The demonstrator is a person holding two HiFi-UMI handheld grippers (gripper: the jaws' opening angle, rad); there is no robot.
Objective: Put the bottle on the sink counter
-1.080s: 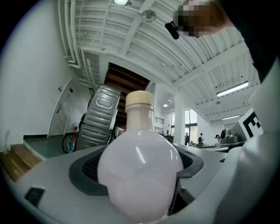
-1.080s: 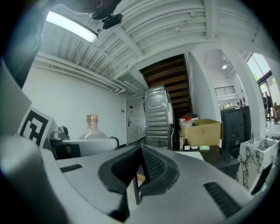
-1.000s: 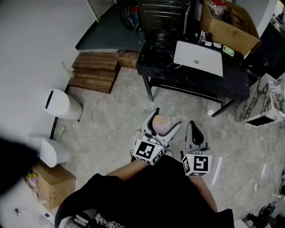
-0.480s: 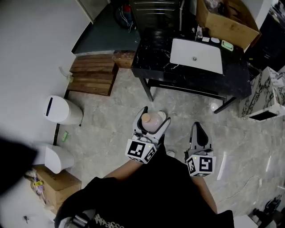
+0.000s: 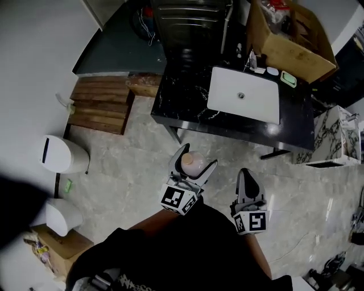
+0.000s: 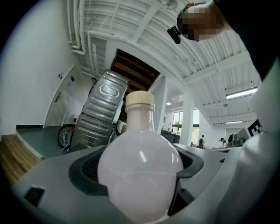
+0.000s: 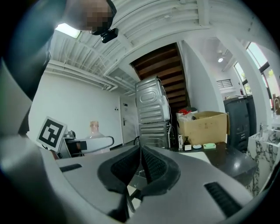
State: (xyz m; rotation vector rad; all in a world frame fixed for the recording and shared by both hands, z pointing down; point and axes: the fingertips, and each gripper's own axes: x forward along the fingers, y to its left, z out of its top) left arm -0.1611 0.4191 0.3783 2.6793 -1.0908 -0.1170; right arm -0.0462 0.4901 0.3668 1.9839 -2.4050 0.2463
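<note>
Evidently mid-carry, placement not yet begun. Grips pale pink round-bellied bottle (image 6: 140,166) upright in left gripper (image 5: 196,159), pads clamped on both sides of belly, tan cap up. Carries right gripper (image 5: 245,173) empty, jaws pressed together, nothing between. Hangs above floor (image 5: 131,170), near but short of black marbled sink counter (image 5: 182,99). Next, by judgement: calls for forward reach to bring bottle over bare counter left of white basin (image 5: 244,96), then level lowering onto its base before release; round belly likely to tip or roll if set down tilted. Counter glossy and hard, probably slick. Small items and cardboard box (image 5: 290,40) at far right corner, well apart from free patch. Around: pale stone-look flooring, wooden steps (image 5: 99,105), white lidded bin (image 5: 62,154), ribbed metal cabinet (image 5: 187,17) behind counter.
</note>
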